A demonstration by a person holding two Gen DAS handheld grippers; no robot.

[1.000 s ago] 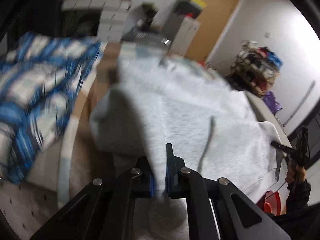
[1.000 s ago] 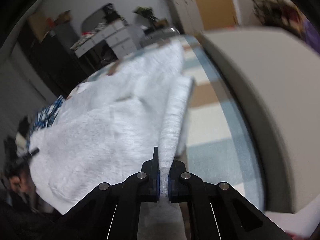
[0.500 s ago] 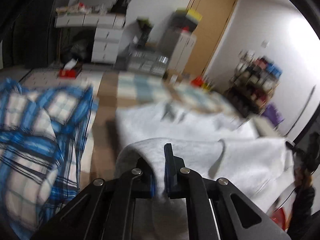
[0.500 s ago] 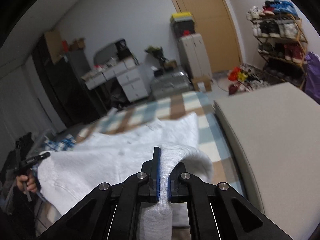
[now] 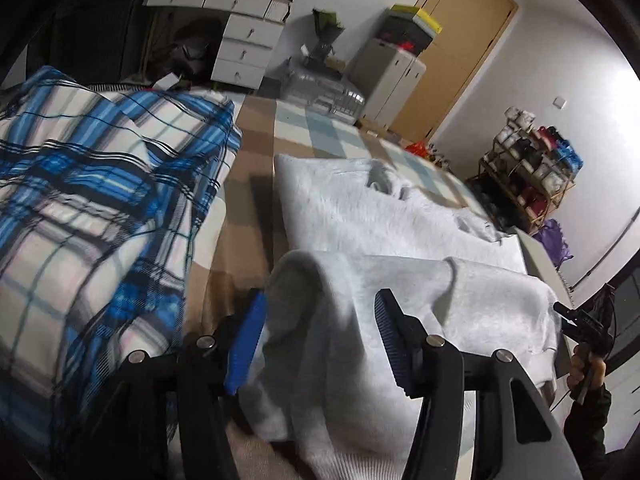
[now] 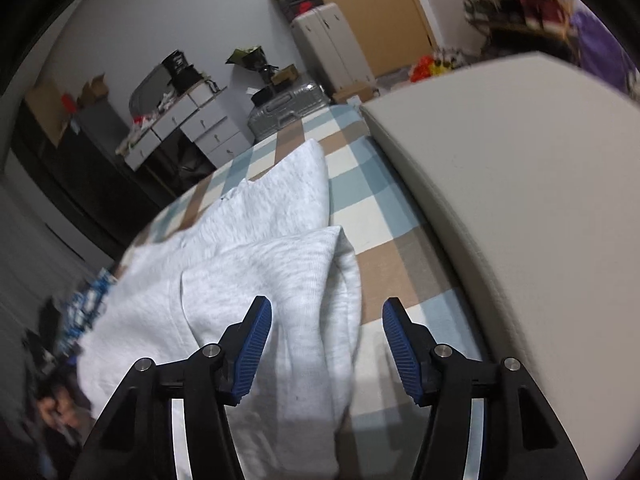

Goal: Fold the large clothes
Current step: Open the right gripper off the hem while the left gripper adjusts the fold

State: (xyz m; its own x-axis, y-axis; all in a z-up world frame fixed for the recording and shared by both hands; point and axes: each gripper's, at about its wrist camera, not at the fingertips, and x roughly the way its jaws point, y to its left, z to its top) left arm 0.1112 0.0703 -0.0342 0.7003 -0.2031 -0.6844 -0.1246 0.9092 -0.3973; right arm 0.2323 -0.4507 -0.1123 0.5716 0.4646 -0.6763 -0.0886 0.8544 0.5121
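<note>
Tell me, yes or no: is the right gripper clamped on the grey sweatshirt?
No. The right gripper stands open, the grey sweatshirt lying loose between its blue pads.

My room: white walls, a wooden door [image 5: 460, 60], a white drawer unit [image 5: 244, 52] against the far wall, a grey cabinet [image 5: 394, 80] beside the door, a shoe rack [image 5: 528, 176] at right. Checked bedspread [image 6: 360, 200] under me; a blue plaid blanket [image 5: 100, 200] at left.
</note>
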